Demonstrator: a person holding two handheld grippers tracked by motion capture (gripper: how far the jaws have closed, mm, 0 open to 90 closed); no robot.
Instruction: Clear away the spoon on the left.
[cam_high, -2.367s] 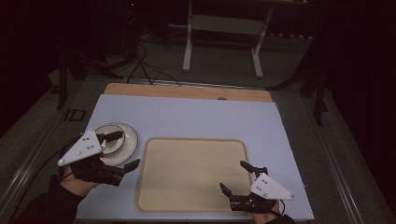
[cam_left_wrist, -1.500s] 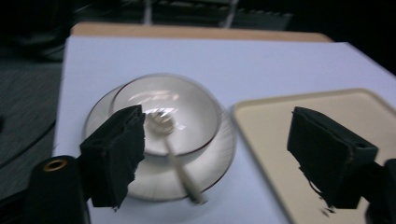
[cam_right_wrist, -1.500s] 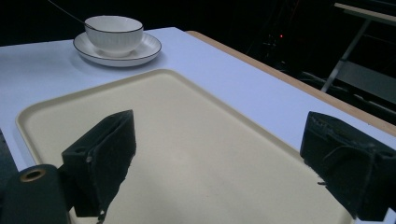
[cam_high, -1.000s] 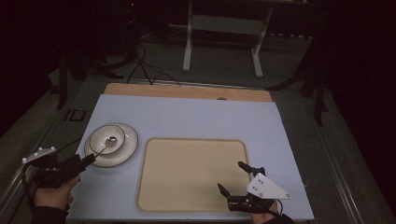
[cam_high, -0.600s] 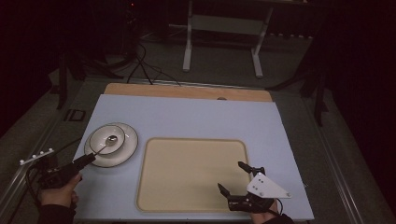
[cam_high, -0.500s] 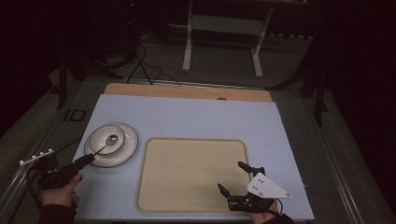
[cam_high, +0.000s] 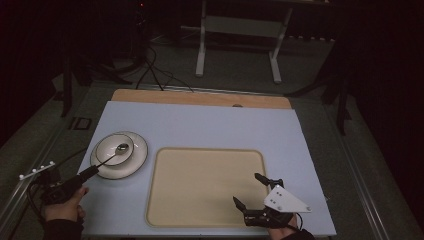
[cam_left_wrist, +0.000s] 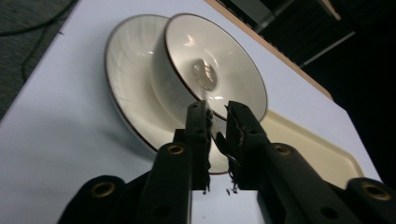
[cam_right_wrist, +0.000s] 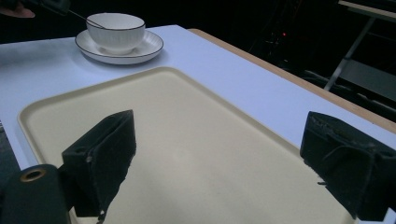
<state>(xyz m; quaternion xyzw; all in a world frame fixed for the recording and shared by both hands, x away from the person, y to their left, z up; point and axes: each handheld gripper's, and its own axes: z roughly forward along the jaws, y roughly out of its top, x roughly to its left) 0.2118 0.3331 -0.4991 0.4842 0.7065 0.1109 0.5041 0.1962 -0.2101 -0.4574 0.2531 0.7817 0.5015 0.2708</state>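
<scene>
The left gripper (cam_high: 89, 171), which was hanging over the saucer (cam_high: 137, 159) moments ago, is now sitting off the counter (cam_high: 210, 125) at 8 o'clock, its jaws pinching narrow on the handle of the spoon (cam_high: 116, 151); the spoon's head is resting in the bowl (cam_high: 115, 148) on that saucer; likely it is being lifted out next; the right gripper (cam_high: 251, 190) is waiting with jaws wide over the tray (cam_high: 200, 190).

White ribbed bowl (cam_right_wrist: 116, 29) and saucer (cam_right_wrist: 140, 50), both dark-rimmed, sit far left; a cream tray (cam_high: 205, 185) lies centre on the pale blue table (cam_high: 210, 122).
</scene>
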